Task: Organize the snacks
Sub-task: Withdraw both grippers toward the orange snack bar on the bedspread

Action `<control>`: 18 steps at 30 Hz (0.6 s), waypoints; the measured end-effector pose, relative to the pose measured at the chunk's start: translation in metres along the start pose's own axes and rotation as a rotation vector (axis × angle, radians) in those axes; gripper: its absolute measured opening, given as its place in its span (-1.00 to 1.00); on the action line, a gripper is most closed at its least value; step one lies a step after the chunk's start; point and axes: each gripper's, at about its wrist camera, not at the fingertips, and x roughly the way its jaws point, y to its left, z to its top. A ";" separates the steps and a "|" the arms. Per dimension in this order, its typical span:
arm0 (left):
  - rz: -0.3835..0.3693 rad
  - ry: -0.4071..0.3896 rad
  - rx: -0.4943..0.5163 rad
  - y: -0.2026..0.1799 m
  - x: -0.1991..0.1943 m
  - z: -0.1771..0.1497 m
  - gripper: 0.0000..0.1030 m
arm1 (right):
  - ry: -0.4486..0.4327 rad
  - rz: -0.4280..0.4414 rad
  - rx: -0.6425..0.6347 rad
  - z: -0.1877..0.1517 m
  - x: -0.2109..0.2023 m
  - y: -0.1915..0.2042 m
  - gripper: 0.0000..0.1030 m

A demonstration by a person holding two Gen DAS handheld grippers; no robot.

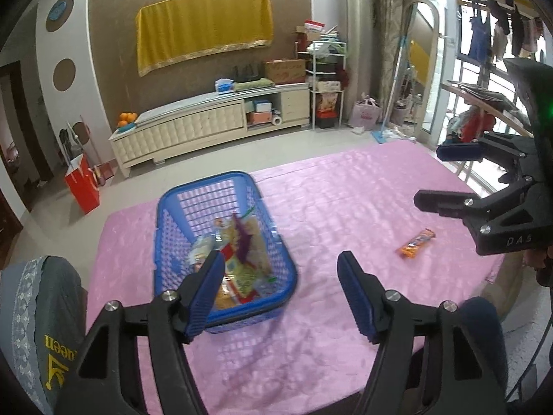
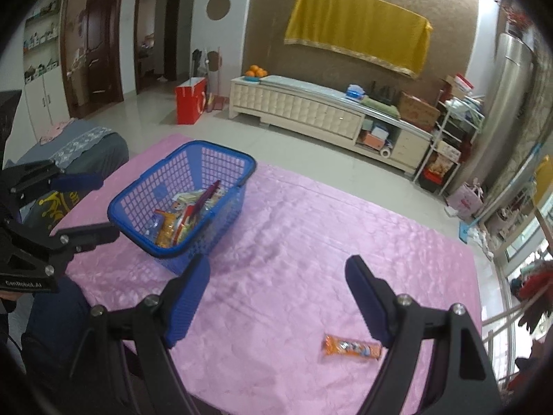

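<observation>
While both tongs hang released, the bar (image 2: 352, 347) lies crosswise just under the right tongs (image 2: 276, 297), far from the left tongs (image 1: 280, 287).

Left tongs (image 1: 280, 290) spread wide above basket (image 1: 172, 207); orange snack bar (image 1: 415, 238) lies apart on pink cloth (image 1: 345, 190)

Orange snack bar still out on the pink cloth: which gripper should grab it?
Right. The right gripper is open and empty with the orange snack bar just beside its right finger. The left gripper, also open, hangs by the blue basket, farther from the bar.
</observation>
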 end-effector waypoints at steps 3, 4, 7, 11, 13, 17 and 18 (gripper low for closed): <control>-0.010 0.006 0.016 -0.018 0.003 0.000 0.28 | 0.000 -0.008 0.027 -0.012 -0.005 -0.012 0.63; -0.012 0.008 0.020 -0.023 0.003 -0.001 0.31 | 0.002 -0.010 0.036 -0.016 -0.006 -0.016 0.64; -0.027 0.008 0.027 -0.041 0.009 0.000 0.41 | 0.010 -0.024 0.059 -0.030 -0.005 -0.029 0.68; -0.057 0.028 0.029 -0.063 0.022 0.000 0.42 | 0.038 -0.037 0.103 -0.048 0.004 -0.049 0.70; -0.068 0.044 0.036 -0.074 0.033 -0.001 0.42 | 0.054 -0.041 0.123 -0.057 0.008 -0.057 0.75; -0.088 0.077 0.044 -0.091 0.053 -0.004 0.42 | 0.081 -0.037 0.142 -0.073 0.018 -0.072 0.80; -0.092 0.085 0.045 -0.096 0.059 -0.004 0.42 | 0.086 -0.035 0.147 -0.078 0.020 -0.077 0.84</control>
